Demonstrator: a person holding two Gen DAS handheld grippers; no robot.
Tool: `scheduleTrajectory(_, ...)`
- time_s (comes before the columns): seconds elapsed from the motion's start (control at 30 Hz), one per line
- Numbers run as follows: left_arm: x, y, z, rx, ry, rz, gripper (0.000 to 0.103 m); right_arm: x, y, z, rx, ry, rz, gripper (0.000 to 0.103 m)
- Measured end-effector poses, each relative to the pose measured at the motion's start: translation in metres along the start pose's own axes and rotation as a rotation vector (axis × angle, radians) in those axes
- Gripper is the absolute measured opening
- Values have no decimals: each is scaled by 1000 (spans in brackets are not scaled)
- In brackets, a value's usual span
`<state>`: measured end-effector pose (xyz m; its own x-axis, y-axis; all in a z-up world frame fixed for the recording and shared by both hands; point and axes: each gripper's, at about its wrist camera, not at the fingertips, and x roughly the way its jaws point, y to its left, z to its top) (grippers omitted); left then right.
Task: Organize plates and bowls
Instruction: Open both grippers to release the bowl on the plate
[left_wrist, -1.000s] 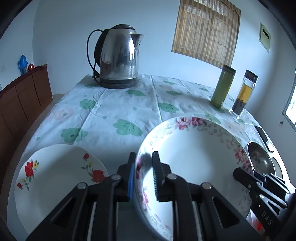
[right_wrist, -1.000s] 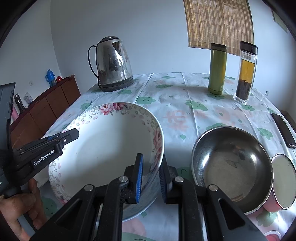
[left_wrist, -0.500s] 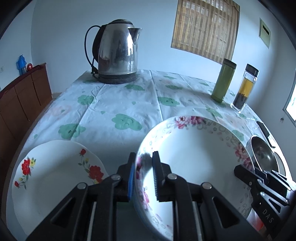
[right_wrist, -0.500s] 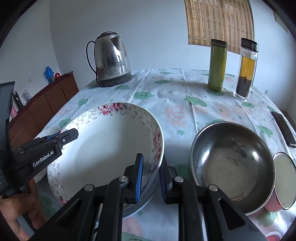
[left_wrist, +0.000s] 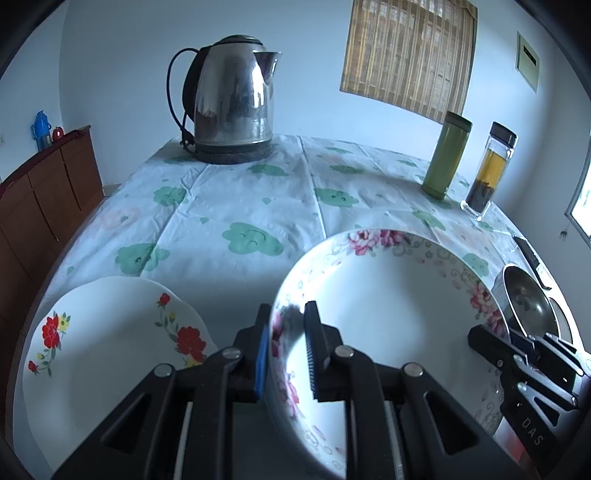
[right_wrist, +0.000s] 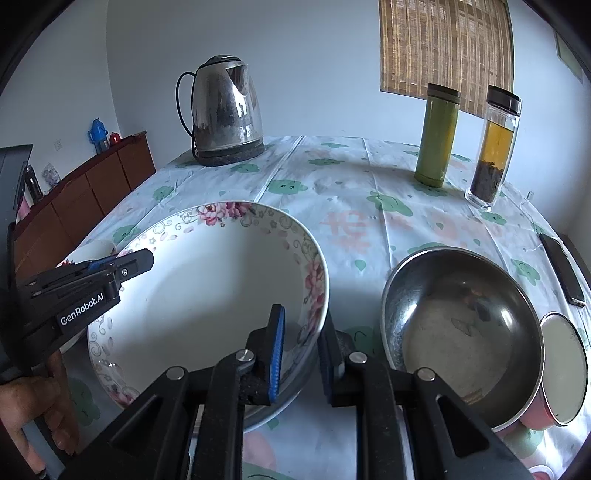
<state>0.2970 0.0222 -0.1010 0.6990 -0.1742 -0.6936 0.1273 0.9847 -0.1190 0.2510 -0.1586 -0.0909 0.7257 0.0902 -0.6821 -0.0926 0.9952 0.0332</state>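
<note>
Sitting at the near middle of the bench (left_wrist: 236, 206), the pink-flowered bowl (left_wrist: 384, 306) has its rim pinched from both sides: the left gripper (left_wrist: 286, 350) is clamped on its left edge and the right gripper (right_wrist: 301, 350) on its right edge. Just left of it lies the white plate (left_wrist: 103, 354) with red flowers, and just right of it stands a steel bowl (right_wrist: 461, 325) beside a round lid (right_wrist: 565, 369). Farther off, a kettle (left_wrist: 232, 99) stands at the far left, and a green flask (left_wrist: 447, 155) and a tea bottle (left_wrist: 489, 170) at the far right.
</note>
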Motion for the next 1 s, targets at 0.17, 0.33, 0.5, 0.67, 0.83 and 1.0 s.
scheduleTrajectory(0.17,0,-3,-1,22,-4,15,14,0,0,0,-10,4,-6,19)
scheduleTrajectory(0.33,0,-4,-2,30,-6,19,15,1,1,0,-19,7,-14,19)
scheduleTrajectory(0.5,0,-11,-5,73,-18,60,14,2,1,-1,-17,10,-14,20)
scheduleTrajectory(0.67,0,-15,-6,105,-27,83,14,3,2,-2,-31,7,-35,20)
scheduleTrajectory(0.83,-2,-25,-9,111,-11,-19,6,2,9,-3,-56,2,-41,20)
scheduleTrajectory(1.0,3,-45,-19,188,5,12,6,4,8,-3,-60,0,-32,20)
